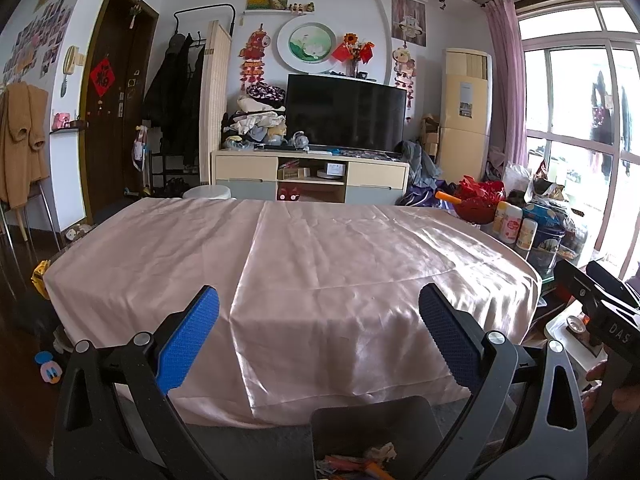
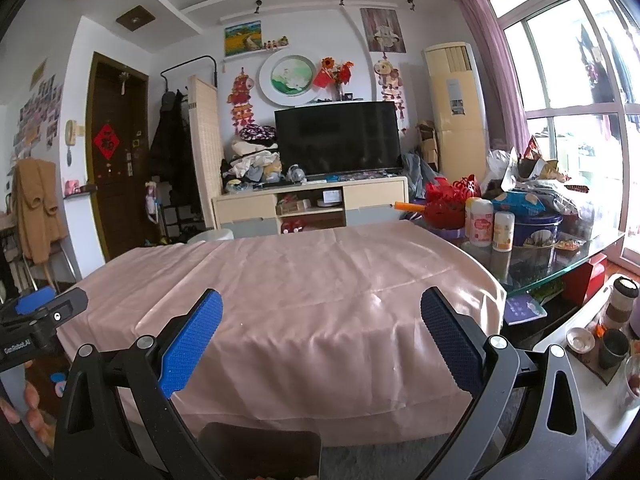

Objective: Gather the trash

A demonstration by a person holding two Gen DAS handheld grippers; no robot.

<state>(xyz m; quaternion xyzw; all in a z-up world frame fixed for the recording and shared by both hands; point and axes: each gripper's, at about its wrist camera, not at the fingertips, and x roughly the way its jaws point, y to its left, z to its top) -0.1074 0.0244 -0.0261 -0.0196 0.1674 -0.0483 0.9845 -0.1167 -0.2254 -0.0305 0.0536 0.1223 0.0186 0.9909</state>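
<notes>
A dark grey trash bin [image 1: 372, 424] stands on the floor in front of the table, below my left gripper [image 1: 320, 340]; crumpled paper and orange wrappers [image 1: 360, 464] lie inside it. The bin's rim also shows low in the right wrist view [image 2: 260, 444]. The table is covered with a pink satin cloth [image 1: 300, 272] that also shows in the right wrist view [image 2: 300, 300]. My left gripper is open and empty above the table's near edge. My right gripper [image 2: 320, 340] is open and empty, beside the left one; its body shows in the left wrist view [image 1: 600, 312].
A glass table end at the right holds bottles [image 2: 480, 220], a blue tin [image 2: 536, 228], snack bags and a red basket [image 2: 448, 200]. A side tray with cups [image 2: 612, 344] sits lower right. A TV stand [image 1: 312, 172] is at the back. A yellow wrapper [image 1: 40, 276] lies by the table's left corner.
</notes>
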